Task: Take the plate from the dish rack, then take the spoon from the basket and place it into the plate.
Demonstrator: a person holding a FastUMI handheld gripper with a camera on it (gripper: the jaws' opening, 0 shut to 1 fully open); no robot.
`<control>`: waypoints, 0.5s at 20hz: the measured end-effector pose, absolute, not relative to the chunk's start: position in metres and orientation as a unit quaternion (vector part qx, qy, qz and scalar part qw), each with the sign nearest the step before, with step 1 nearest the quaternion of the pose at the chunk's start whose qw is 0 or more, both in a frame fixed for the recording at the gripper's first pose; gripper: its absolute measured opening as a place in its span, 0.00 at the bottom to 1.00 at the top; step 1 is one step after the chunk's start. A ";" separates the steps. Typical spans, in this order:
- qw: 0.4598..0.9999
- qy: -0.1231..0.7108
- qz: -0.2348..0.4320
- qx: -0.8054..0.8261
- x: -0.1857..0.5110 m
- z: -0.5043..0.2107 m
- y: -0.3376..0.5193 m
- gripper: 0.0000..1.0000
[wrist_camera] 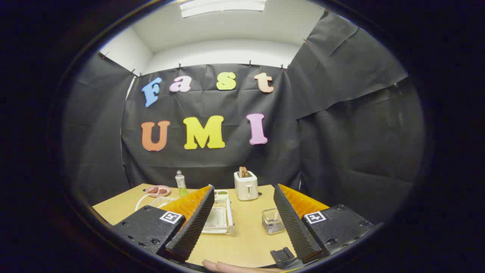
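The gripper [242, 223] hangs above the near edge of the wooden table [250, 242], its two fingers [193, 223] spread wide apart with nothing between them but bare tabletop. Just ahead of the left finger sits the dish rack [219, 218], a clear tray partly hidden behind that finger; a pale plate [221, 194] appears to stand at its far end, though it is too small to be sure. Just ahead of the right finger, close beside it, stands the basket [273, 221], a small see-through container; whether the spoon lies inside cannot be told. Beyond the gap between the fingers a white toaster [246, 185] holds a slice of bread [243, 172] upright in its slot. Further off beyond the left finger are a clear bottle [180, 184] with green liquid in its lower part, and a pink dish [158, 190] holding dark pieces. A fingertip of a hand [231, 267] shows below the fingers.
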State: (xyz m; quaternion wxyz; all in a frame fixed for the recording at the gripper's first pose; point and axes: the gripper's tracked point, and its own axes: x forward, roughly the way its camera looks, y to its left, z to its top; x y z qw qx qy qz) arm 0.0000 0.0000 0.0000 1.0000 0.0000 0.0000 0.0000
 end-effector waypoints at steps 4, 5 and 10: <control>1.000 0.002 -0.009 -0.009 0.002 -0.002 -0.002 1.00; 1.000 -0.002 -0.013 -0.011 0.002 0.000 -0.003 1.00; 1.000 -0.005 -0.007 -0.010 -0.002 0.000 0.002 1.00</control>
